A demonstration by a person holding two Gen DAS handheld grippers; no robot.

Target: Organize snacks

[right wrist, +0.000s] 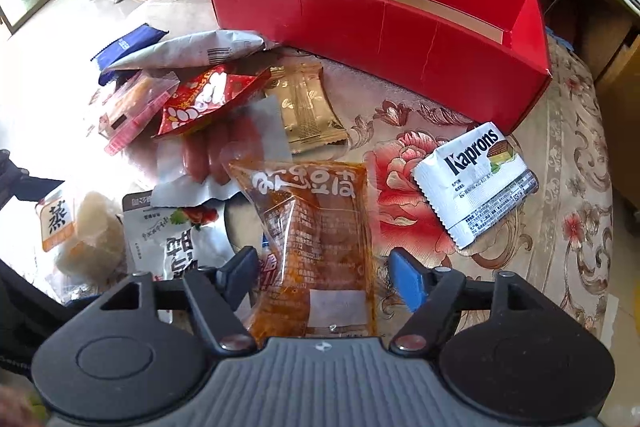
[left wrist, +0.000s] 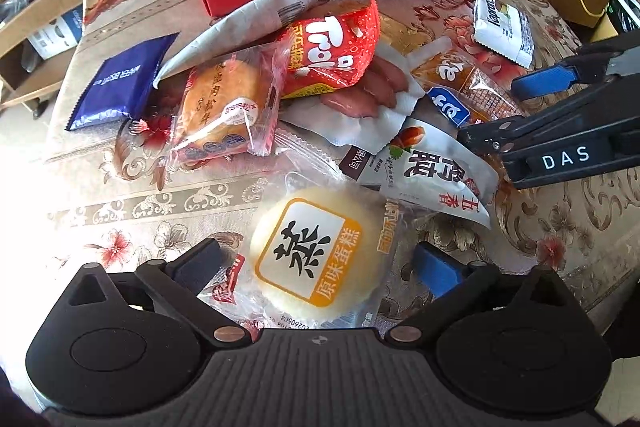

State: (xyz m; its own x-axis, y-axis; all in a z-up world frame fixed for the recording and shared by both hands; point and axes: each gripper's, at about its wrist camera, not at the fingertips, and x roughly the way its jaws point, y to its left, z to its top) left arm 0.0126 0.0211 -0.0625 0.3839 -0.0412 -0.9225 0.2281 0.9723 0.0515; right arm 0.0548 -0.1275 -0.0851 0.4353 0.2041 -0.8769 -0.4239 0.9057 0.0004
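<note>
Steamed cake packet (left wrist: 310,251) lay between the spread fingers of the left gripper (left wrist: 320,267), released, not clamped. Round pale cake in clear wrap, orange-bordered label. Orange tofu packet (right wrist: 316,247) lay between the right gripper (right wrist: 324,275) fingers, likewise released; translucent, oily, white lettering. Both sat at the near edge of a snack pile on a floral tablecloth (left wrist: 160,211). Red box (right wrist: 400,23) stood open beyond the pile; Kaprons wafer packet (right wrist: 476,183) lay apart, near the box
</note>
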